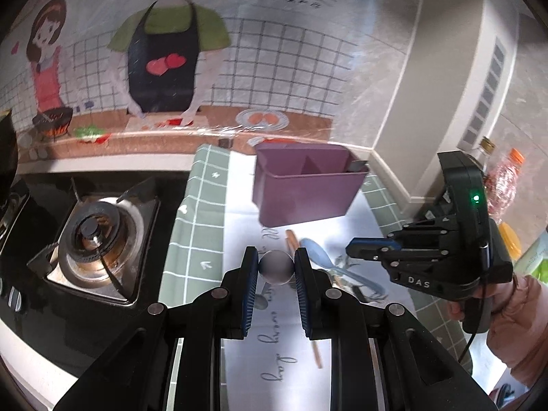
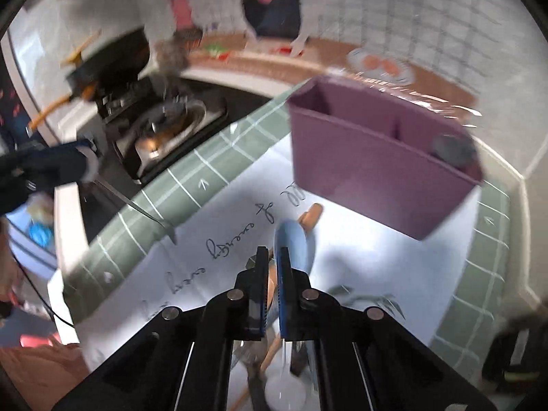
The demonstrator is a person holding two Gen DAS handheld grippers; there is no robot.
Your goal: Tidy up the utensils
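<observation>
A purple two-compartment utensil holder [image 1: 306, 185] stands at the back of a white mat; it also shows in the right wrist view [image 2: 380, 157]. My left gripper [image 1: 276, 267] is shut on a metal spoon [image 1: 276, 268], its round bowl between the blue pads, held above the mat. A light blue spoon [image 1: 320, 253] and wooden chopsticks [image 1: 293, 239] lie on the mat to its right. My right gripper [image 2: 272, 267] has its jaws nearly together just above the blue spoon [image 2: 291, 243]; whether it grips anything is unclear. The right gripper also shows in the left wrist view [image 1: 356, 250].
A gas stove [image 1: 96, 236] lies left of the green checked cloth [image 1: 195, 226]. A black pan [image 2: 113, 58] sits on the far burner. Bottles [image 1: 503, 178] stand at the far right by the wall. More utensils [image 2: 270, 370] lie below the right gripper.
</observation>
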